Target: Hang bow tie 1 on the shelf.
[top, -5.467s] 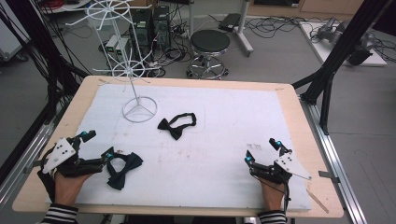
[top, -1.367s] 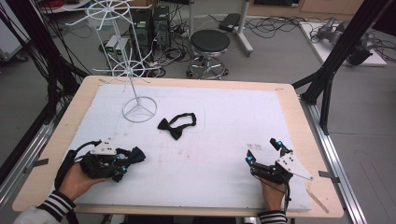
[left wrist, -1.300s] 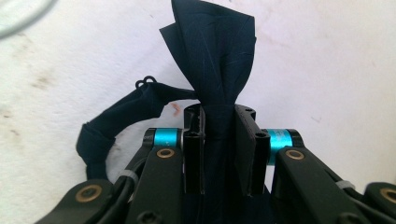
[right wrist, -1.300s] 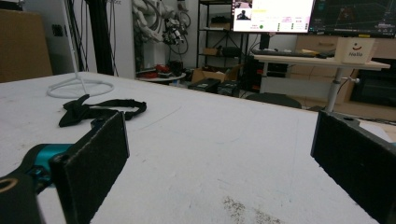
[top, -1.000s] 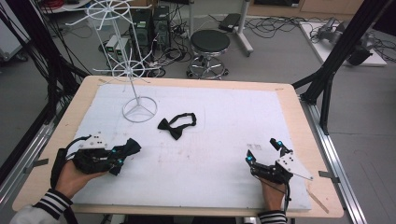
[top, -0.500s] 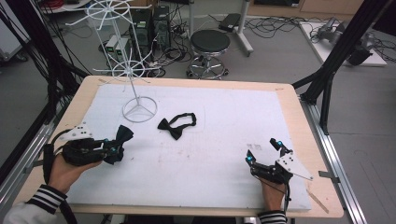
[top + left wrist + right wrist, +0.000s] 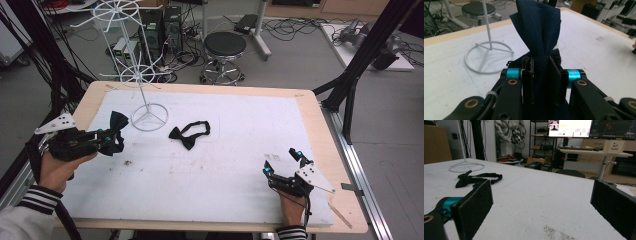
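Note:
My left gripper [image 7: 106,138] is shut on a dark navy bow tie [image 7: 118,124], lifted off the white mat at the left, close to the base ring of the white wire stand [image 7: 148,117]. In the left gripper view the navy bow tie [image 7: 541,32] rises from between the pressed pads, with the wire stand base [image 7: 488,56] behind it. A second black bow tie [image 7: 189,134] lies flat near the mat's middle, also seen as the black bow tie [image 7: 475,178] far left in the right gripper view. My right gripper [image 7: 282,162] rests open at the front right, its pads [image 7: 474,202] wide apart.
The white mat [image 7: 240,165] covers most of the wooden table [image 7: 320,130]. The wire stand's thin pole and rings [image 7: 120,30] rise at the back left. A round stool [image 7: 225,46] and cables stand on the floor beyond the table's far edge.
My left gripper has risen and moved toward the back left with the navy bow tie, nearer the wire stand's base. The right gripper and the black bow tie have stayed put.

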Tool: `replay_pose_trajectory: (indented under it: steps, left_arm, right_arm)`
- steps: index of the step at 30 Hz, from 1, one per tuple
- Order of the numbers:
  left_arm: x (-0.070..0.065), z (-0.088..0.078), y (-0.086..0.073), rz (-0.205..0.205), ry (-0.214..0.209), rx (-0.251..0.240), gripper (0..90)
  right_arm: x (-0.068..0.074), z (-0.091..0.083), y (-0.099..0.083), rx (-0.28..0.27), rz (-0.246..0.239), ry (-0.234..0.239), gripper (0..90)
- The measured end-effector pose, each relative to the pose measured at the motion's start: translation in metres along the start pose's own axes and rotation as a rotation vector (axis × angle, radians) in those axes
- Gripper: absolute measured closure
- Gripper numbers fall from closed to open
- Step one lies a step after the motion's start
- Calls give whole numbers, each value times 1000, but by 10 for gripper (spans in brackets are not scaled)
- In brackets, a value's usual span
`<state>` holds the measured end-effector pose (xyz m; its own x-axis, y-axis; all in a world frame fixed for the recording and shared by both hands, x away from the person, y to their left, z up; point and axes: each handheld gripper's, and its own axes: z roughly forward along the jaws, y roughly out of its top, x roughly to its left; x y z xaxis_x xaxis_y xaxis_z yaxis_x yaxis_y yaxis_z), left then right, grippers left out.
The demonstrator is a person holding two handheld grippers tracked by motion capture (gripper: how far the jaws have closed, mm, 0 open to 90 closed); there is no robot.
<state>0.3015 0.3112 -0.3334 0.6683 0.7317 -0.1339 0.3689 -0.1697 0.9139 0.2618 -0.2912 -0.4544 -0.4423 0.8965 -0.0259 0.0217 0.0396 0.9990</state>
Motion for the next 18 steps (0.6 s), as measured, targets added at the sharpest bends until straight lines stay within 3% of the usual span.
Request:
replay_pose_trajectory:
  steps: [18]
  left_arm:
    - [23, -6, 28, -1, 79, -61, 743]
  right_arm:
    - [1, 0, 0, 9, 2, -1, 35]
